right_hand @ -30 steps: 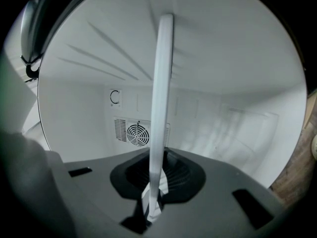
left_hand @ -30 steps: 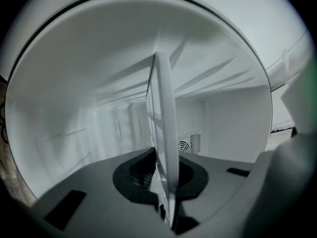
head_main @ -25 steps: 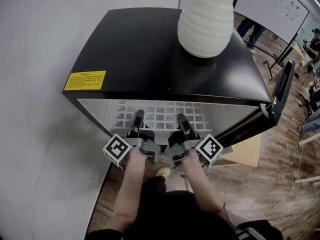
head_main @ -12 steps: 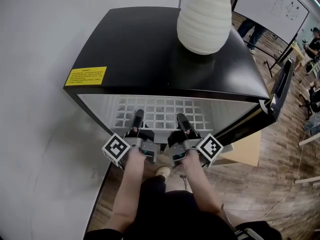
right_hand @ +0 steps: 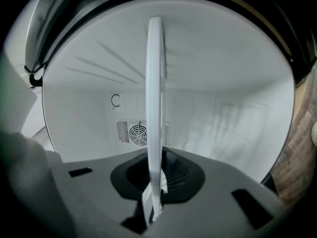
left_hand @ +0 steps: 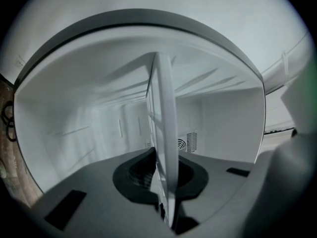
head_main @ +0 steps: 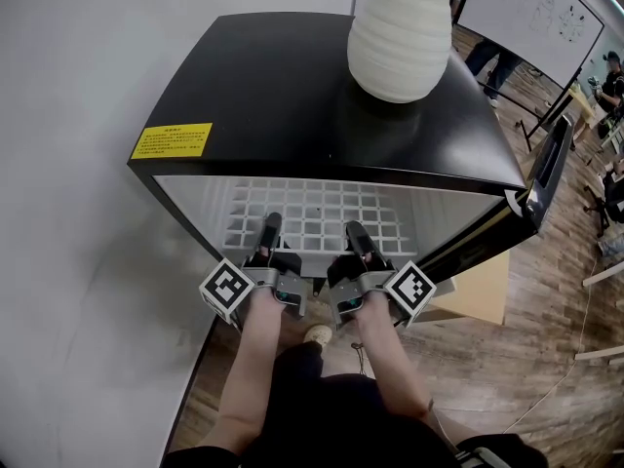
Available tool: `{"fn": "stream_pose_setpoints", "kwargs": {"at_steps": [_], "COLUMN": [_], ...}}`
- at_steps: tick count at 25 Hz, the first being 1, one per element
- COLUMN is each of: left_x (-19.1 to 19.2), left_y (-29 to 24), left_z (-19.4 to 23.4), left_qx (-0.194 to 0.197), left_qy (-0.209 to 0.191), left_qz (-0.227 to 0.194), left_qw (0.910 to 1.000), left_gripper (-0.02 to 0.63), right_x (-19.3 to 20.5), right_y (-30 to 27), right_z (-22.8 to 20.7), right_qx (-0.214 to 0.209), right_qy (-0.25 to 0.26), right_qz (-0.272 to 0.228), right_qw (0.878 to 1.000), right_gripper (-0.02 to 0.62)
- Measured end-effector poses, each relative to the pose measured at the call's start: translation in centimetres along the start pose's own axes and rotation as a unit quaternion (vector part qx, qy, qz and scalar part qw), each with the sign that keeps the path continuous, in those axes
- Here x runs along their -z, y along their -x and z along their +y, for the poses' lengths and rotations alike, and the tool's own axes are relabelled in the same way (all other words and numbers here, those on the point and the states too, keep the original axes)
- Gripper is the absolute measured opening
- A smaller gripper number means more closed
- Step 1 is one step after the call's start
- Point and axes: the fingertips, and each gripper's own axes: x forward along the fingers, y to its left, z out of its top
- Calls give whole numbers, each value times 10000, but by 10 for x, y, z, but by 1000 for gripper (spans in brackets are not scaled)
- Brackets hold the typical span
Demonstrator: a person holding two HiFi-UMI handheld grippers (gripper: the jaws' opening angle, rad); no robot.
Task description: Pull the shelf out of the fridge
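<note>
The white grid shelf (head_main: 314, 217) lies level in the open black fridge (head_main: 322, 96), and its front part shows below the fridge's top edge. My left gripper (head_main: 270, 226) is shut on the shelf's front edge left of the middle. My right gripper (head_main: 354, 232) is shut on the same edge right of the middle. In the left gripper view the shelf (left_hand: 163, 128) runs edge-on between the jaws of the left gripper (left_hand: 162, 176). The right gripper view shows the shelf (right_hand: 154, 93) the same way, pinched in the right gripper (right_hand: 154, 182).
A white ribbed vase (head_main: 400, 32) stands on the fridge top near its right rear. The fridge door (head_main: 546, 178) hangs open at the right. A yellow label (head_main: 172, 141) sits on the top's left corner. A fan vent (right_hand: 137, 132) is on the fridge's back wall. People stand by a whiteboard (head_main: 531, 8) far right.
More rows of the shelf's grid now show in front of the fridge's top edge than a second ago. Both grippers keep their hold on its front edge.
</note>
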Motion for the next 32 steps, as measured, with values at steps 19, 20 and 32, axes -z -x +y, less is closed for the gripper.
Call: {"fn": "stream_pose_setpoints", "kwargs": {"at_steps": [19, 20, 32], "left_x": [-7, -7, -6], "left_y": [-19, -18, -15], "left_z": [1, 0, -2], "left_qx": [-15, -17, -32], "left_qy": [106, 97, 53], "left_qz": [88, 87, 90], "left_qw": [9999, 9999, 9999], "left_gripper": [28, 28, 26], "right_x": [-6, -6, -5], "right_y": [-16, -16, -12], "right_z": [2, 3, 4], "right_qx": [65, 69, 60], "right_qy": [-21, -20, 1], "right_qz": [-93, -91, -99], "right_qw": [9999, 9999, 9999], "right_gripper": [11, 11, 11]}}
